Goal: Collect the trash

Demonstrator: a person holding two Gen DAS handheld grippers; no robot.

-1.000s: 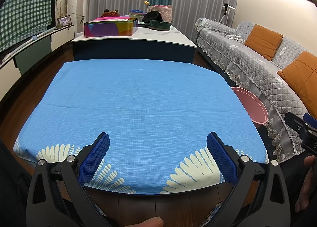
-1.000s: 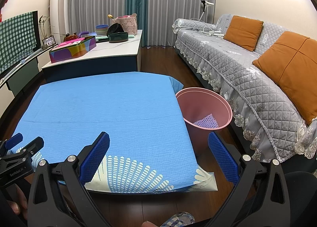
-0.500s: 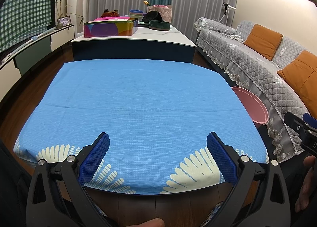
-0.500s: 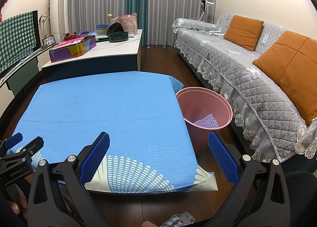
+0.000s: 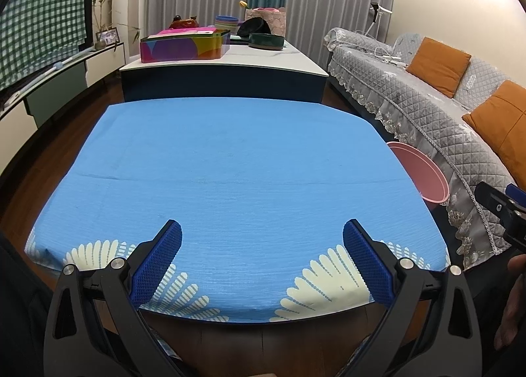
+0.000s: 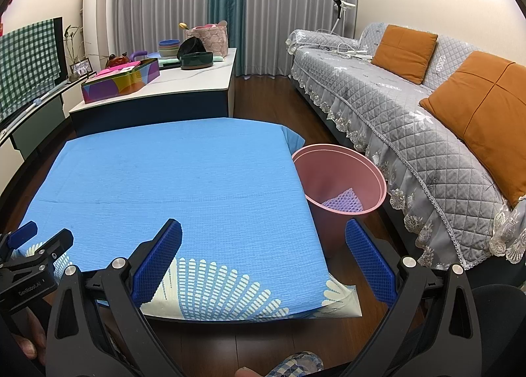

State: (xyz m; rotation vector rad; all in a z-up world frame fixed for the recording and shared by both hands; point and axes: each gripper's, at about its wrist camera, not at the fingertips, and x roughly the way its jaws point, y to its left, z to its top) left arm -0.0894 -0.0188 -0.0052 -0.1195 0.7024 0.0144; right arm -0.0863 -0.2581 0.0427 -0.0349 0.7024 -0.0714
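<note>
A low table under a blue cloth (image 5: pixel 230 173) fills both views; it also shows in the right wrist view (image 6: pixel 171 173). A pink bin (image 6: pixel 338 176) stands on the floor at the table's right side, with a pale purple foam net (image 6: pixel 343 201) inside. In the left wrist view only the bin's rim (image 5: pixel 424 169) shows. My left gripper (image 5: pixel 262 260) is open and empty over the table's near edge. My right gripper (image 6: pixel 263 260) is open and empty over the table's near right corner. I see no trash on the cloth.
A grey quilted sofa (image 6: pixel 411 107) with orange cushions runs along the right. A white-topped table (image 6: pixel 171 84) behind holds a colourful box (image 6: pixel 120 82), bowls and a bag. A TV bench stands at the left (image 5: pixel 39 87). Dark wood floor lies between.
</note>
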